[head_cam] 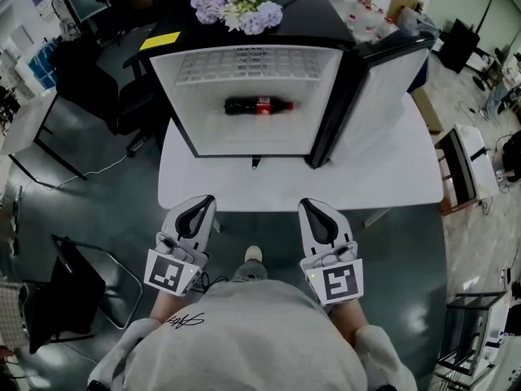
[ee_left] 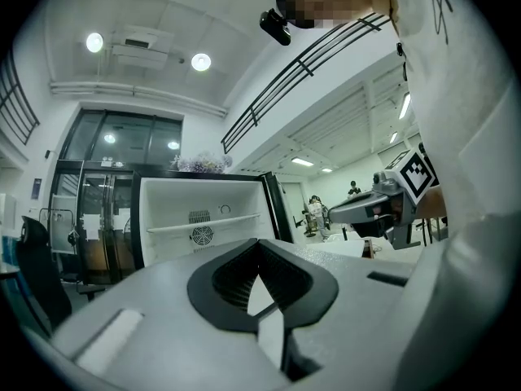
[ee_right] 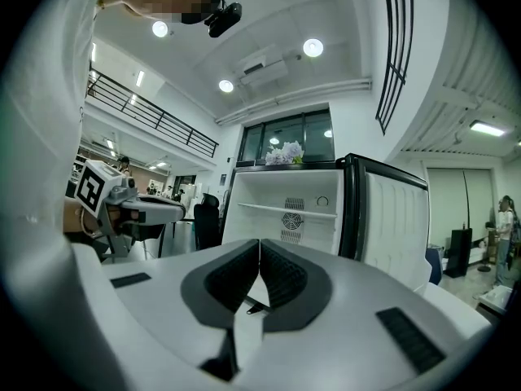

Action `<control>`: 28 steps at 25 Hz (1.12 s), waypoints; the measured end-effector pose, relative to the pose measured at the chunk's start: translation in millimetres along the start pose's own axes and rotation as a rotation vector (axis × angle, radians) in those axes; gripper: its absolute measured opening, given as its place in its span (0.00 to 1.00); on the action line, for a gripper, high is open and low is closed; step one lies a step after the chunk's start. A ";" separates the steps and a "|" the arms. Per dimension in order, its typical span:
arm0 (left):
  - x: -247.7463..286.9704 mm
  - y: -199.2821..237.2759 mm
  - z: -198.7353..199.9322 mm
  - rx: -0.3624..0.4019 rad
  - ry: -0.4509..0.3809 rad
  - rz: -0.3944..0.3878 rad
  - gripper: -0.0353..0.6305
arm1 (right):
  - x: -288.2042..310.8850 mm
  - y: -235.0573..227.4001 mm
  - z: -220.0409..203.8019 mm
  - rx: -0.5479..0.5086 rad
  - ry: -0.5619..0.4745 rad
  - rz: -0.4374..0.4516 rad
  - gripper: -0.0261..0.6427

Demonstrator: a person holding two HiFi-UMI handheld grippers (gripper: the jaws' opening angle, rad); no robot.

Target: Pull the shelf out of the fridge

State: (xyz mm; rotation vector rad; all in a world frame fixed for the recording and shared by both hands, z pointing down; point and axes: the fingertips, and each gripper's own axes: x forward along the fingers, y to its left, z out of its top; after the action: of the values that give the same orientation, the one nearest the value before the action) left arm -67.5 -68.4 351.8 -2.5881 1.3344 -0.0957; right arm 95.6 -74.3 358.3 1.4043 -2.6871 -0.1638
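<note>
A small black fridge stands open on a white table, its door swung to the right. Inside, a white grid shelf sits high up, and a cola bottle lies on the floor below it. The shelf shows as a thin white ledge in the left gripper view and the right gripper view. My left gripper and right gripper hang side by side in front of the table's near edge, well short of the fridge. Both are shut with nothing between the jaws.
Purple flowers and a yellow note lie on top of the fridge. A black office chair stands at the left, a folding chair at the lower left. Shelving and clutter line the right side.
</note>
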 end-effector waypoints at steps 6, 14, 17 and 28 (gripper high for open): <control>17.3 24.3 -2.4 0.011 0.000 -0.012 0.06 | 25.2 -8.6 3.5 0.005 0.005 -0.015 0.06; 37.6 55.8 -5.6 0.007 0.005 -0.016 0.06 | 58.7 -15.2 9.1 0.009 0.005 -0.028 0.06; 44.0 66.5 -9.1 0.003 0.010 -0.018 0.06 | 71.1 -17.7 7.8 0.008 0.011 -0.031 0.06; 70.9 92.8 -21.0 0.025 0.016 -0.063 0.06 | 106.1 -34.6 8.2 -0.001 -0.010 -0.081 0.06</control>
State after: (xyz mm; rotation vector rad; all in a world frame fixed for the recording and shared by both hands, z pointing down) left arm -103.4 -181.4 347.5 -2.6139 1.2496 -0.1428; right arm 62.2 -180.7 349.7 1.5170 -2.6392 -0.1792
